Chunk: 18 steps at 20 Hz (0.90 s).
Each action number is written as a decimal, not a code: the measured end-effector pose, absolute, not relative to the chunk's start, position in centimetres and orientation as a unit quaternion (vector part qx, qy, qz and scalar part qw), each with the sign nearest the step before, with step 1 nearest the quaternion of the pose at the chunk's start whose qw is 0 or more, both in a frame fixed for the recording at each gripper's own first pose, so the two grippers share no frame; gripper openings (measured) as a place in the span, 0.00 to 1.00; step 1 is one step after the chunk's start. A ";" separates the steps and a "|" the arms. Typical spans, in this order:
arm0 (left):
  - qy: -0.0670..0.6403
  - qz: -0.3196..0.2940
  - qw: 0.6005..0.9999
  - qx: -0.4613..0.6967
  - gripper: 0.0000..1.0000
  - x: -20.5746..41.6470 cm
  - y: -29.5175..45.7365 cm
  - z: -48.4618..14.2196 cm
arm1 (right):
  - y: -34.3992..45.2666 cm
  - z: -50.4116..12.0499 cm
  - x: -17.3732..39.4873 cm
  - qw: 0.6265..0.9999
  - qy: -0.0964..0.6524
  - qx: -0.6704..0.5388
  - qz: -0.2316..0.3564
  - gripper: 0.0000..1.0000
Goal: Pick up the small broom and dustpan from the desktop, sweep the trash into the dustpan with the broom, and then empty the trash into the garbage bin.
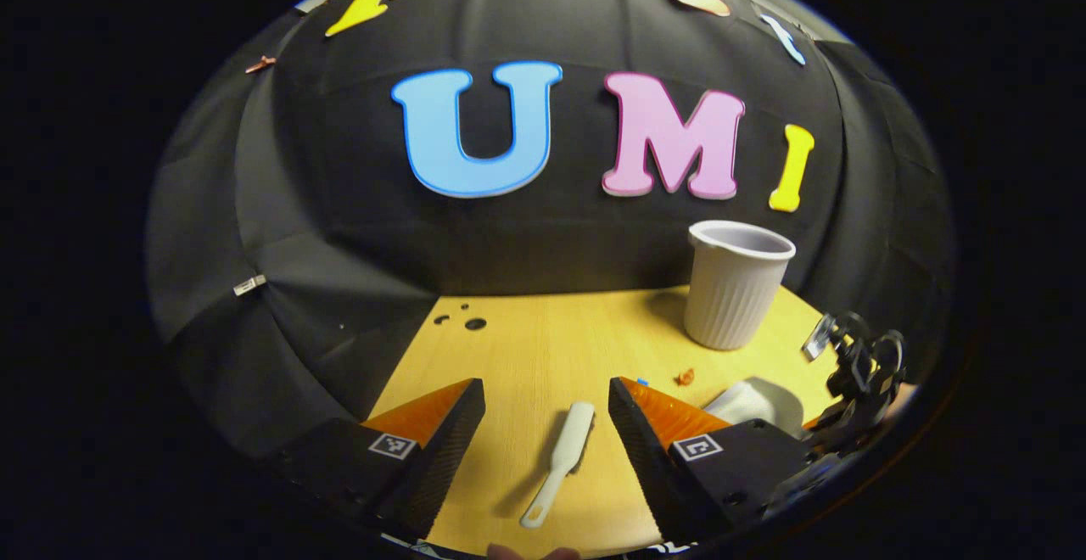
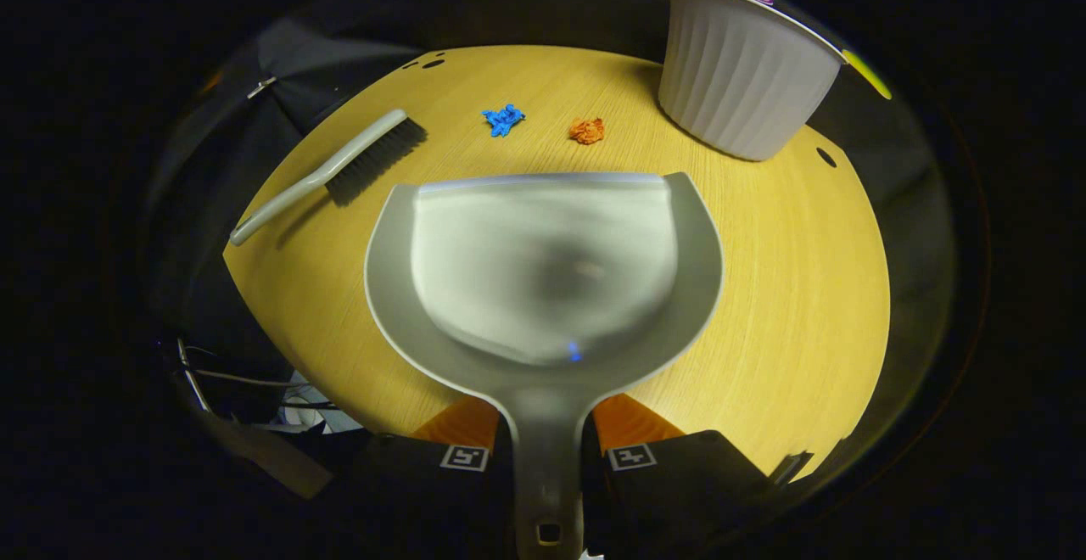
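Both views were dim at the rim and bright in the middle, where light from above lit the table (image 2: 789, 288) warmly. The broom (image 2: 339, 165) threw a soft shadow toward the lower left in the right gripper view, and the bin (image 2: 738, 76) darkened the wood beside it. Fisheye bending curved the table edge strongly, and the dustpan (image 2: 543, 263) showed a blurred grey sheen inside.

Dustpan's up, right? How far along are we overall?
Done: the right gripper is shut on the dustpan handle. In hand: the left gripper is open around the broom, which lies on the desk. Left: sweeping the blue scrap and orange scrap, then emptying into the bin.
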<state>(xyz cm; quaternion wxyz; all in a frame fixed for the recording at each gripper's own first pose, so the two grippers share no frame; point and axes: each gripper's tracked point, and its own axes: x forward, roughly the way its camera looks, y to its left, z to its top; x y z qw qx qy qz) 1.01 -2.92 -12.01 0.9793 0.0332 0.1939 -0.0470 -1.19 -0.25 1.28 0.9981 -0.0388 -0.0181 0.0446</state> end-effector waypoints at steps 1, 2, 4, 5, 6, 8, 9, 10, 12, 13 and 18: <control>0.204 -0.046 0.977 0.034 0.94 1.0 -2.8 -12.8 | -0.3 1.3 -1.8 0.998 -0.023 -0.039 0.049 0.31; 0.208 -0.045 0.977 0.032 0.94 1.3 -2.8 -13.3 | -0.4 1.3 -2.3 0.998 -0.026 -0.037 0.053 0.36; 0.225 -0.040 0.973 0.028 0.94 1.5 -2.8 -15.1 | -0.7 1.2 -3.2 0.997 -0.031 -0.031 0.057 0.40; 0.233 -0.038 0.971 0.026 0.94 1.6 -2.8 -15.6 | -0.9 1.1 -3.4 0.997 -0.032 -0.029 0.058 0.36; 0.236 -0.037 0.971 0.024 0.94 1.5 -2.9 -15.6 | -1.1 1.0 -3.5 0.997 -0.033 -0.028 0.056 0.36; 0.237 -0.036 0.971 0.026 0.94 1.8 -2.8 -15.7 | -1.7 0.7 -3.2 0.998 -0.028 -0.030 0.050 0.36; 0.236 -0.037 0.971 0.028 0.94 1.9 -3.0 -15.9 | -1.7 0.6 -3.1 0.998 -0.024 -0.029 0.049 0.36; 0.236 -0.042 0.970 0.031 0.94 1.9 -3.2 -15.8 | -1.7 0.7 -2.9 0.998 -0.022 -0.028 0.050 0.36; 0.241 -0.050 0.968 0.042 0.94 2.0 -3.7 -16.2 | -1.6 1.1 -2.7 0.998 -0.025 -0.028 0.050 0.36; 0.248 -0.052 0.966 0.045 0.94 2.0 -3.8 -16.5 | -1.6 1.2 -2.6 0.998 -0.025 -0.028 0.050 0.36; 0.269 -0.054 0.961 0.032 0.94 1.8 -3.9 -17.8 | -1.8 1.2 -2.7 0.998 -0.027 -0.032 0.050 0.36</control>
